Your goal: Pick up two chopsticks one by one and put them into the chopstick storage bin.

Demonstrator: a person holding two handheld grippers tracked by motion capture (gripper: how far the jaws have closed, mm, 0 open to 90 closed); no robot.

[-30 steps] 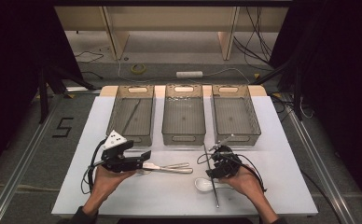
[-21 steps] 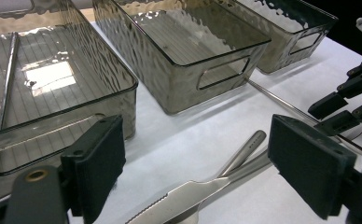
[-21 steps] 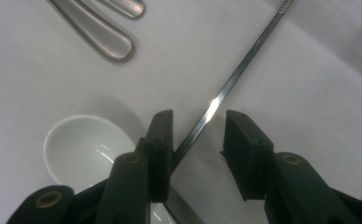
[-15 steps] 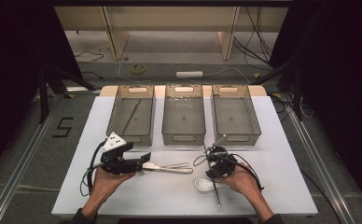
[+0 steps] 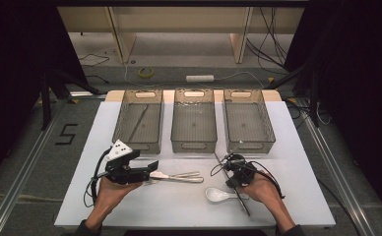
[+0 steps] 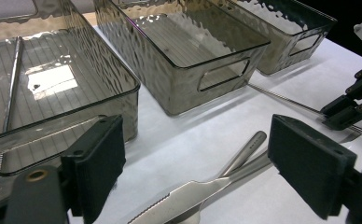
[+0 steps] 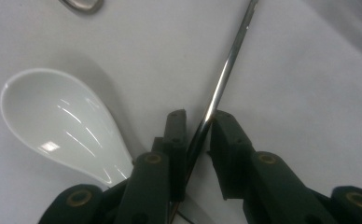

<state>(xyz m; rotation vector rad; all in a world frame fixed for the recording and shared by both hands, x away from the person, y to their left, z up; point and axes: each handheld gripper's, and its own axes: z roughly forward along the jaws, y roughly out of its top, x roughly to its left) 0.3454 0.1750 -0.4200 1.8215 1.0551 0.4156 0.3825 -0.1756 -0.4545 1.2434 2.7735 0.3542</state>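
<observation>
The right gripper is hovering low over the worktop near its front edge, right of the middle. Its jaws have just been closing and are now standing narrow on either side of a thin metal chopstick; the right gripper view leaves it unclear whether the pads are already pressing on it. The chopstick is lying flat on the white worktop, running from the front edge up toward the right-hand bin. Just beside it, a white ceramic spoon is resting bowl up.

Toward the front left, the left gripper is sitting with its jaws spread wide and nothing between them. Ahead of it, a serrated knife and other steel cutlery are lying together. Three smoked clear bins are standing in a row along the back edge: the left bin is holding another chopstick, and the middle bin is standing between the others.
</observation>
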